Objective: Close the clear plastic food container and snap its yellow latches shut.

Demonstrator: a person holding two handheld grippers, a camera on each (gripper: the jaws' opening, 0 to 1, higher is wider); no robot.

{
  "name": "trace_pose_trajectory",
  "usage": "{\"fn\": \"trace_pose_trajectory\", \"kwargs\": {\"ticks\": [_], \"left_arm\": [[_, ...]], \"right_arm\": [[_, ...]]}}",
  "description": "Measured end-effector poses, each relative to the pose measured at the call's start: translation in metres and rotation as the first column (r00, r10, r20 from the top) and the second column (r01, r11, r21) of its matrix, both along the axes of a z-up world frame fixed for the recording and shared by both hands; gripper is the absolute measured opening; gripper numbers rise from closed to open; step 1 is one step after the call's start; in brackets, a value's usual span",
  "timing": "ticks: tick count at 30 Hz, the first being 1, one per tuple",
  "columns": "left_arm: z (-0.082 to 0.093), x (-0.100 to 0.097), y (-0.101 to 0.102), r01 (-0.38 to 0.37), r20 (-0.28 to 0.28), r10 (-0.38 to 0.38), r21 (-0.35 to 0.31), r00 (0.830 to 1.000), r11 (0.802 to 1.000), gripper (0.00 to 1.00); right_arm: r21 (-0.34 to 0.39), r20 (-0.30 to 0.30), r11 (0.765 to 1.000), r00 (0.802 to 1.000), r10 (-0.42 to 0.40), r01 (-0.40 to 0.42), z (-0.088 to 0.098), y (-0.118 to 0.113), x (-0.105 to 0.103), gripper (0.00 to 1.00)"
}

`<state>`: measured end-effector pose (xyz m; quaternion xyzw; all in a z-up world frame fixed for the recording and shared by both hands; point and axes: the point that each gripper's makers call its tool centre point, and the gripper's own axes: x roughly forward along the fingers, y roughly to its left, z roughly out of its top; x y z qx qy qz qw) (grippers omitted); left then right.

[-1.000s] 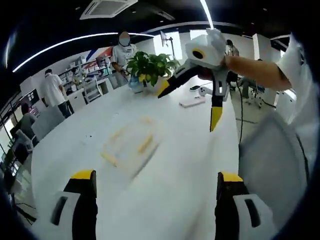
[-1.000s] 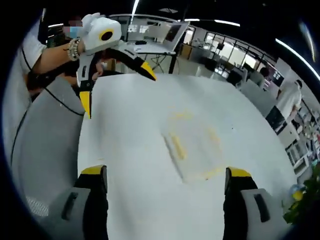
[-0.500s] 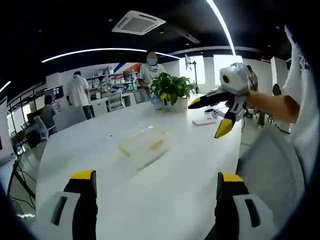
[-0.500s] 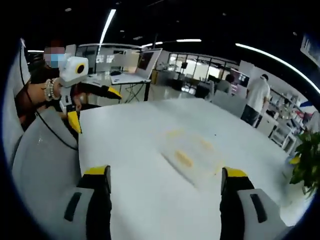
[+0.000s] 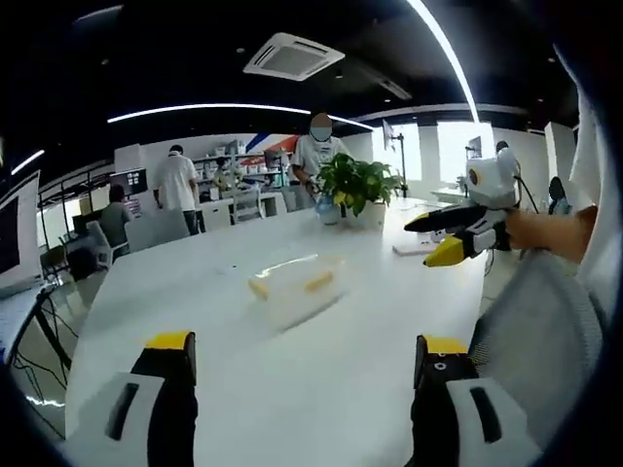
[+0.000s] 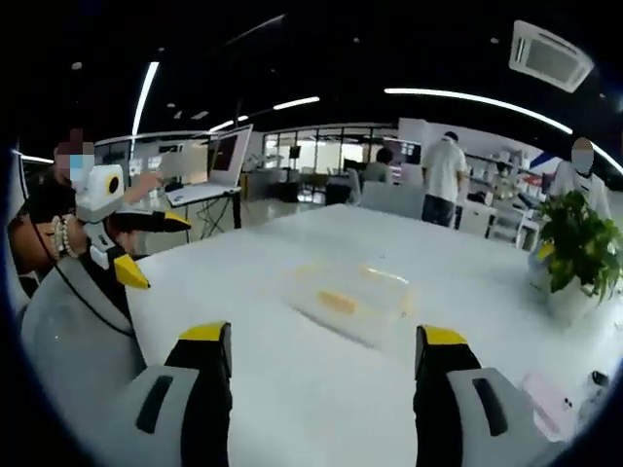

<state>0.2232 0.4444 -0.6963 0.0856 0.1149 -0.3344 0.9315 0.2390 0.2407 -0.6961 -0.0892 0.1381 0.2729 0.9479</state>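
A clear plastic food container with yellow latches lies on the white table, well beyond my left gripper, which is open and holds nothing. The right gripper reaches in from the right of the left gripper view, held by a hand, its yellow-tipped jaws apart. In the right gripper view the same container sits ahead of my open right gripper. The left gripper shows at the far left, jaws spread, above the table edge.
A potted plant stands at the table's far end, also seen as a plant. A phone-like object lies near it. Several people stand by desks behind. A grey chair back is at the right, and a chair at the left.
Both cameras have dropped from looking down on the table to a low, level view. The container lies in the same place on the table.
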Motion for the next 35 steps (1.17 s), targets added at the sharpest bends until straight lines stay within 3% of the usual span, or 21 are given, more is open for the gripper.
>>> {"fn": "trace_pose_trajectory", "kwargs": {"ticks": [1, 3, 5, 9, 13, 15, 21, 27, 35], "left_arm": [[-0.002, -0.002, -0.004, 0.013, -0.011, -0.014, -0.016, 1.0, 1.0, 0.91], [-0.009, -0.008, -0.01, 0.053, -0.056, -0.053, 0.004, 0.997, 0.999, 0.92], [-0.012, -0.01, -0.016, 0.089, -0.021, -0.087, 0.072, 0.996, 0.993, 0.92], [-0.02, -0.012, -0.02, 0.107, -0.033, -0.104, 0.111, 0.994, 0.988, 0.92], [-0.016, -0.013, -0.023, 0.122, -0.003, -0.123, 0.126, 0.992, 0.984, 0.92], [-0.024, -0.012, -0.022, 0.127, -0.026, -0.125, 0.146, 0.992, 0.981, 0.91], [-0.025, -0.007, -0.014, 0.1, -0.025, -0.097, 0.153, 0.995, 0.983, 0.85], [-0.019, -0.004, -0.011, 0.062, -0.007, -0.062, 0.119, 0.998, 0.991, 0.87], [-0.023, -0.003, -0.009, 0.052, -0.023, -0.05, 0.108, 0.998, 0.993, 0.91]], "right_arm": [[0.002, 0.012, 1.0, 1.0, -0.001, 0.001, -0.001, 0.001, 0.001, 0.74], [-0.007, -0.022, 1.0, 0.999, 0.023, -0.023, -0.011, 0.002, 0.002, 0.76], [-0.009, -0.05, 1.0, 0.999, -0.008, 0.007, -0.016, -0.006, 0.006, 0.75], [0.019, -0.012, 0.999, 0.999, -0.042, 0.042, -0.007, -0.014, 0.008, 0.73], [-0.038, 0.014, 0.998, 0.999, -0.05, 0.05, -0.008, -0.016, 0.01, 0.71], [-0.039, 0.019, 0.998, 0.999, -0.043, 0.043, -0.007, -0.016, 0.009, 0.7], [-0.06, 0.032, 0.997, 0.999, -0.038, 0.04, -0.007, -0.018, 0.009, 0.65], [-0.096, 0.068, 0.995, 0.998, -0.013, 0.019, -0.004, -0.013, 0.007, 0.65], [-0.163, 0.056, 0.987, 0.998, 0.021, -0.011, -0.012, -0.007, 0.003, 0.67]]}}
